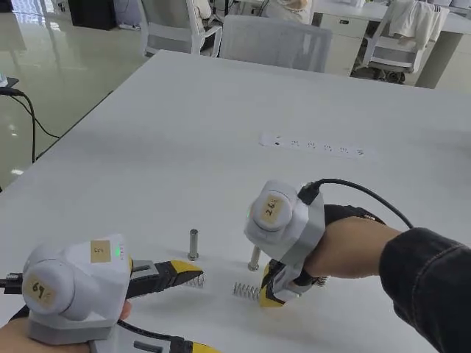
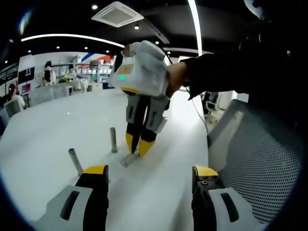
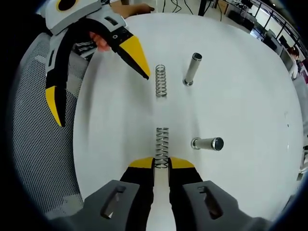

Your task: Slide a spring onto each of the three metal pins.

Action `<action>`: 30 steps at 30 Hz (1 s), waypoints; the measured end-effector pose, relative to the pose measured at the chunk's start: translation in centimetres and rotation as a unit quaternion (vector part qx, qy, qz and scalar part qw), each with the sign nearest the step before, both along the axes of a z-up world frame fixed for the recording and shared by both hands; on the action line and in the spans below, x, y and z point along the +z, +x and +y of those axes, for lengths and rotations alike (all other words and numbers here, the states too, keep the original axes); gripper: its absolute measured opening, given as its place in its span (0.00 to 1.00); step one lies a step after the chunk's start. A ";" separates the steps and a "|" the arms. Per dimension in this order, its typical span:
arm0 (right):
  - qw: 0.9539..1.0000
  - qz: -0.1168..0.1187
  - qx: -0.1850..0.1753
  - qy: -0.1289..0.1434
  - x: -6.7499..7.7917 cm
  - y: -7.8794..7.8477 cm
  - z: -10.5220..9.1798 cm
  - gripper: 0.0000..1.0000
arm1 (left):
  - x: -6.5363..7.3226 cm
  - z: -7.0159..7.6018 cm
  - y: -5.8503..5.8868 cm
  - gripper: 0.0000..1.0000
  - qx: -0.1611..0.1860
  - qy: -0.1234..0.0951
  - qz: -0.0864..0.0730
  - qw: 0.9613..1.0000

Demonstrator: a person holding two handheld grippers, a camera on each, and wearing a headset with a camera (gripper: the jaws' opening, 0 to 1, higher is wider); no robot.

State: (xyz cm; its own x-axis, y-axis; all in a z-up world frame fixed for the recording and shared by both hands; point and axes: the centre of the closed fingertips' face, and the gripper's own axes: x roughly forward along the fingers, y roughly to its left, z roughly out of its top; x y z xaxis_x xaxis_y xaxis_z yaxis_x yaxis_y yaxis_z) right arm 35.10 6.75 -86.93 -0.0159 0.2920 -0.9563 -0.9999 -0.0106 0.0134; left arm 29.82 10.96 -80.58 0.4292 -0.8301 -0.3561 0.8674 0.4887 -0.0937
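Two short metal pins stand on the white table: one to the left, one just behind my right gripper. That gripper points down and is shut on the near end of a spring that lies flat on the table. A second spring lies loose beside the upper jaw tip of my left gripper. The left gripper is open wide with nothing between its jaws. In the right gripper view, the loose spring lies beside the farther pin.
A white power strip lies farther back on the table. Office chairs stand at the far edge, and a grey mesh chair is close to the near edge. A black cable runs from the right gripper.
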 end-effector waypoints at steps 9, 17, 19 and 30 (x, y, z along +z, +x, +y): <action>1.000 0.006 -0.002 0.004 0.6 -0.7 0.0 0.08 | 0.0 0.1 0.0 0.65 0.000 0.001 0.000 1.000; 1.000 0.008 0.016 0.011 2.8 -1.6 0.0 0.08 | 0.1 -0.1 0.1 0.65 -0.004 0.002 -0.003 1.000; 1.000 0.006 0.022 0.012 3.4 -1.9 0.0 0.08 | 0.2 -0.2 0.2 0.64 -0.006 0.001 -0.004 1.000; 0.999 0.006 0.049 0.016 5.5 -3.2 0.2 0.08 | 0.6 -0.4 0.5 0.56 -0.010 0.004 -0.016 1.000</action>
State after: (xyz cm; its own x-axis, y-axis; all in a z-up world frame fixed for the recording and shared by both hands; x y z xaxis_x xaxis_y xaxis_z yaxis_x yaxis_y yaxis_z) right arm 31.87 6.96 -81.47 -0.0582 0.3185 -0.9462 -0.9937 -0.1093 0.0243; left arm 30.29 10.55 -79.99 0.4234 -0.8364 -0.3481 0.8799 0.4712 -0.0619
